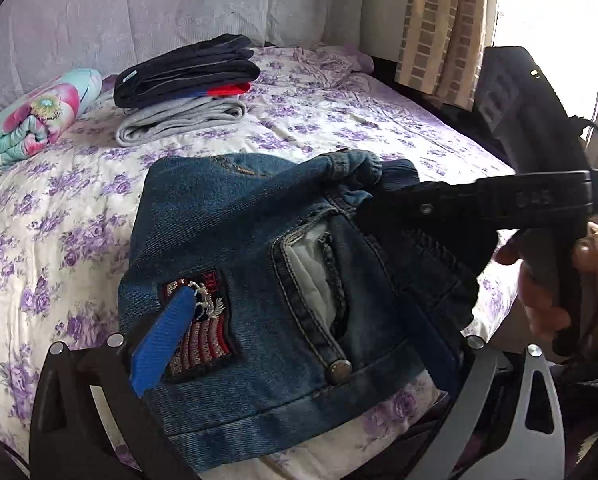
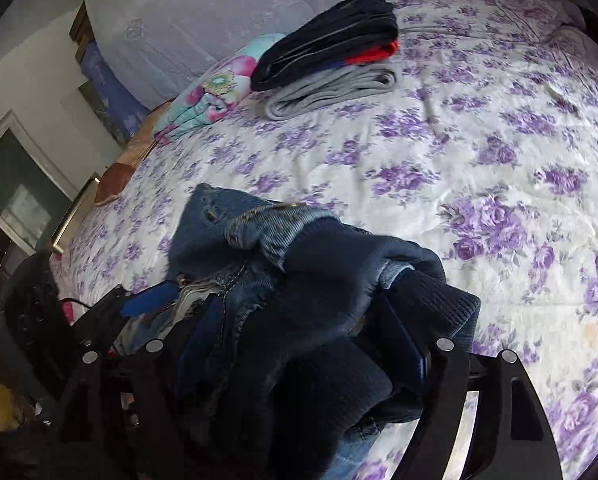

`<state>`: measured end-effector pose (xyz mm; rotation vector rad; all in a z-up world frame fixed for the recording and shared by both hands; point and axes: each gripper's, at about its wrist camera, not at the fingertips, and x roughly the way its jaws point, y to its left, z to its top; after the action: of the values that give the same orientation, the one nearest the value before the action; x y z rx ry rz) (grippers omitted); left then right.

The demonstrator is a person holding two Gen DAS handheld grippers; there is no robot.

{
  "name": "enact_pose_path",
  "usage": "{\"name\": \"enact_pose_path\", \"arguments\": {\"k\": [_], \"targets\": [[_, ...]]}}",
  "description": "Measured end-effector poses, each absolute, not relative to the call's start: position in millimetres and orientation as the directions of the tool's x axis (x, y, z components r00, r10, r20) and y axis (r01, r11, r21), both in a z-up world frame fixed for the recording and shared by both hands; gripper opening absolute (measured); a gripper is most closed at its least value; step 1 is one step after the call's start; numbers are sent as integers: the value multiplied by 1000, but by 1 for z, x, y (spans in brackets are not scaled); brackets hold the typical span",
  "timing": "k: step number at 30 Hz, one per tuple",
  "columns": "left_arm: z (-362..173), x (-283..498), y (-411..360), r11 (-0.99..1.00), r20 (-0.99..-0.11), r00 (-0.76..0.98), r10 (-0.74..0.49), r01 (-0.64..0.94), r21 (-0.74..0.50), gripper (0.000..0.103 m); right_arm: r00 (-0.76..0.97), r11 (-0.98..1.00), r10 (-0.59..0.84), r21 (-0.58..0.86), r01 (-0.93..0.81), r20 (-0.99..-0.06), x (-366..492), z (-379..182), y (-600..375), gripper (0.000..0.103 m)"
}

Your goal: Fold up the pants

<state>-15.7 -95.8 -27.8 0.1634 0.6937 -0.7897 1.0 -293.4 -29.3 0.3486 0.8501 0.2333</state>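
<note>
Folded blue jeans point(image 1: 267, 264) with a flag patch and a front pocket are held over the floral bed. My left gripper point(image 1: 295, 344) straddles the jeans' near end, its blue fingers point(image 1: 163, 344) wide apart on either side of the denim. My right gripper point(image 1: 383, 204) enters from the right in the left wrist view, shut on the bunched denim at the far corner. In the right wrist view the jeans point(image 2: 283, 280) fill the space between that gripper's fingers point(image 2: 403, 336), gripped in a thick dark bundle.
A stack of folded clothes point(image 1: 187, 84), dark over red and grey, lies at the bed's far side, also in the right wrist view point(image 2: 331, 52). A rolled floral blanket point(image 1: 35, 116) lies beside it. Pillows line the headboard; a curtain hangs at the right.
</note>
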Motion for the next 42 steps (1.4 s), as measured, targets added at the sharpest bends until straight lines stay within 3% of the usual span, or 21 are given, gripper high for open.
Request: {"name": "enact_pose_path", "arguments": {"k": [3,6,10,13,19,23,25,27,35,42], "targets": [[-4,-16,-76,639,-600,405,-690,730,-243,98,690,872,405,481,-94,-600,-25,-3,-305,79],[18,-6,-37,627,-550,396,-735,705,-331,98,769,876,350,479,-65,-536,-63,24,-329,100],[2,40,7,670,-570,388,-725,590,-451,98,717,828,366,559,40,-594,-81,-7,-359,100],[-33,72,6,610,-564,266,-781,515,-602,98,667,771,439,633,65,-602,-77,-51,-355,100],[-68,86,-52,548,-583,115,-804,523,-653,98,650,666,592,743,-62,-476,-41,-74,-326,100],[-70,85,-59,554,-589,117,-800,519,-650,96,620,630,629,774,-52,-470,-23,-75,-320,99],[-66,81,-52,560,-584,133,-801,513,-651,89,633,673,605,735,-81,-483,-30,-67,-315,67],[-59,76,-46,546,-562,143,-815,514,-661,86,644,683,598,724,-99,-476,-38,-61,-317,56],[22,88,-43,501,-465,224,-857,575,-647,84,701,710,598,663,-237,-389,-22,23,-321,54],[152,194,-65,552,-394,387,-834,614,-564,84,782,807,514,508,-301,-354,100,157,-336,56]]}}
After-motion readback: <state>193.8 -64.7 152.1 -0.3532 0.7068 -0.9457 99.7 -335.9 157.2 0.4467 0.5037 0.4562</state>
